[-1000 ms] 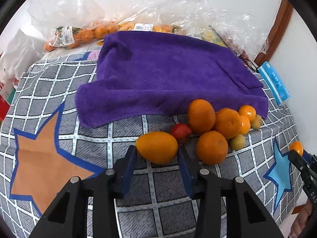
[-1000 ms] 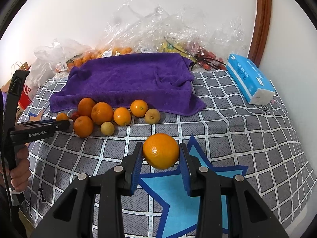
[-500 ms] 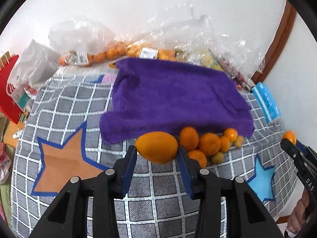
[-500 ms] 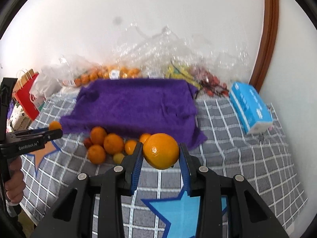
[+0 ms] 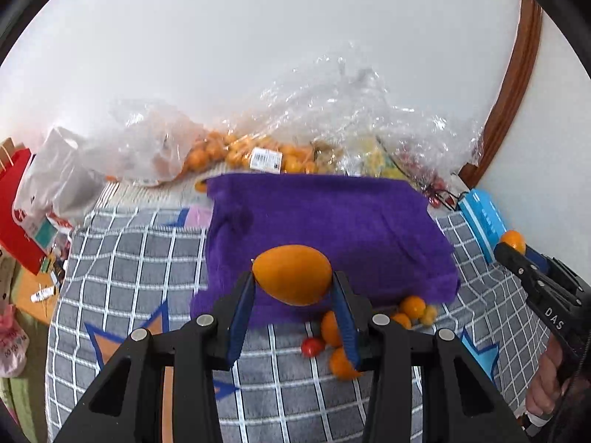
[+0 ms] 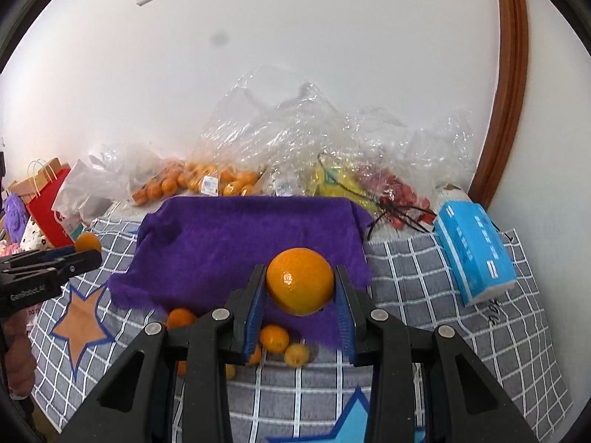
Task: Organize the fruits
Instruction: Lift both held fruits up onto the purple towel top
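Observation:
My left gripper is shut on an oval orange-yellow fruit and holds it high above the table, over the near edge of the purple towel. My right gripper is shut on a round orange, also raised, over the towel near its right front corner. Loose oranges, small yellow fruits and a red tomato lie in a cluster on the grey checked cloth just in front of the towel. The right gripper also shows at the right edge of the left wrist view.
Clear plastic bags of oranges and other fruit line the wall behind the towel. A blue tissue pack lies at the right. A red paper bag and white bags stand at the left table edge.
Both grippers have risen and tilted up with their fruit held. The table, towel and fruit cluster now sit lower and farther away in both views.

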Demonstrator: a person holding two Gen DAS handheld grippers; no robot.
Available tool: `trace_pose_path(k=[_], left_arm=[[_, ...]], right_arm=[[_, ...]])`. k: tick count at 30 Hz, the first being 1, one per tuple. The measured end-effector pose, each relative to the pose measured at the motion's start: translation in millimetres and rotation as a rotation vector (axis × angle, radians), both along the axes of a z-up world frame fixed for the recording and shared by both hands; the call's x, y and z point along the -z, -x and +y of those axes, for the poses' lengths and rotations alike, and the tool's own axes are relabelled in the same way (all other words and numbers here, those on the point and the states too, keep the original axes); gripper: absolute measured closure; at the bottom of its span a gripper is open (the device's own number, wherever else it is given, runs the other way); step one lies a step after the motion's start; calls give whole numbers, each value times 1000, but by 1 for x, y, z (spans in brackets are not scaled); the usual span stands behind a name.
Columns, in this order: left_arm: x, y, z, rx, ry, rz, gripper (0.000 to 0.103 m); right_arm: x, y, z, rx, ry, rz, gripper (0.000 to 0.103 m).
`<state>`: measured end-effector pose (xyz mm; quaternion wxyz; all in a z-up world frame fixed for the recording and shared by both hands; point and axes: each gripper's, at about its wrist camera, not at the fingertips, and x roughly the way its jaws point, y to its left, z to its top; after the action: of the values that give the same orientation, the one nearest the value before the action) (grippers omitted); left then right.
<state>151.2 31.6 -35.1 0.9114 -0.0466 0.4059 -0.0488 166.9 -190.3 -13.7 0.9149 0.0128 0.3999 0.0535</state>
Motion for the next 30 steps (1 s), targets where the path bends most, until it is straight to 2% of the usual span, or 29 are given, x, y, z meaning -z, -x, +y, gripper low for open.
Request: trace_pose_path(k=[18, 30], left_arm=[[21, -92, -4, 20, 58, 37, 63], [61, -131, -14, 32, 32, 101, 63]], right_arm=[[25, -85, -7, 21, 1, -12, 68], [83, -125, 1, -5, -9, 78, 68]])
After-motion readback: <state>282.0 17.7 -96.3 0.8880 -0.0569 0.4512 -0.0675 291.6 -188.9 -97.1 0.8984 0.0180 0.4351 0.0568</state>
